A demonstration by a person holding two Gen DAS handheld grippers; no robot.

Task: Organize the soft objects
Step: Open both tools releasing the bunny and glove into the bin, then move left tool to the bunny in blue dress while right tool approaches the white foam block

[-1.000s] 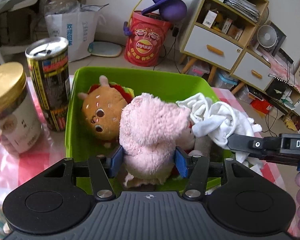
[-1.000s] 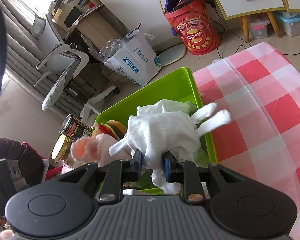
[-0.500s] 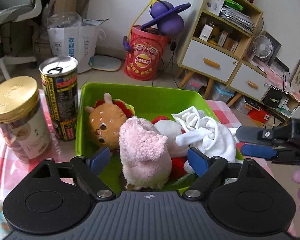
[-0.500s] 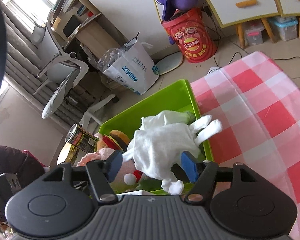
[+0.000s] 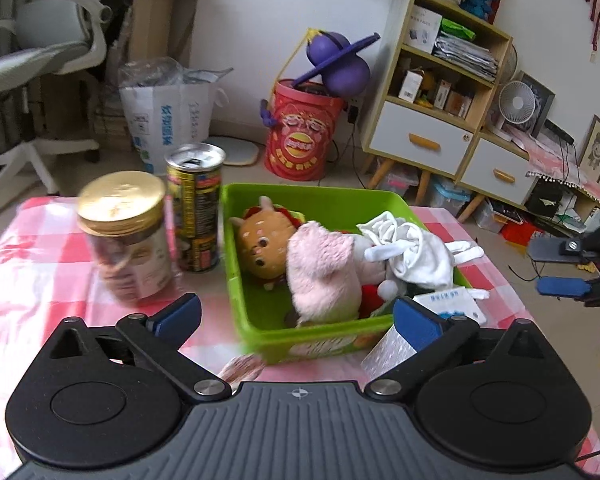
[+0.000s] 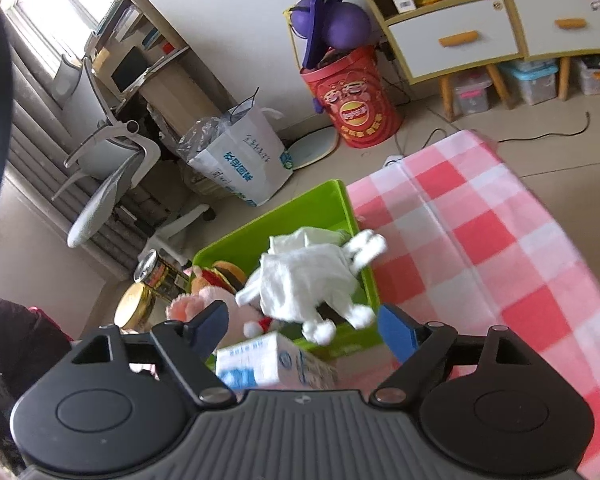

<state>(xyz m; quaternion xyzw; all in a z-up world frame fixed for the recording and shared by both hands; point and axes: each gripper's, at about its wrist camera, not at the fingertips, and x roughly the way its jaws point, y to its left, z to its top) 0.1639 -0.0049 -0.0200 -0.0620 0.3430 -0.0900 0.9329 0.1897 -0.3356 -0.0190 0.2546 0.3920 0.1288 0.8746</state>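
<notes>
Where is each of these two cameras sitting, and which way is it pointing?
Left wrist view: sits on the left gripper, looking forward and down over its open jaws at the green bin; the right gripper shows at the right edge.
Right wrist view: sits on the right gripper, looking down past its open jaws at the same bin from its other side; a dark sleeve shows at left.
Both share the bin, white cloth, pink plush, burger plush and milk carton.

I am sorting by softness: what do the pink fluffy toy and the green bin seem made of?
Pink fluffy toy: looks like plush fabric, matte, with a fuzzy, shaggy pile. Green bin: probably rigid plastic, smooth with a slight sheen, with straight moulded walls.
</notes>
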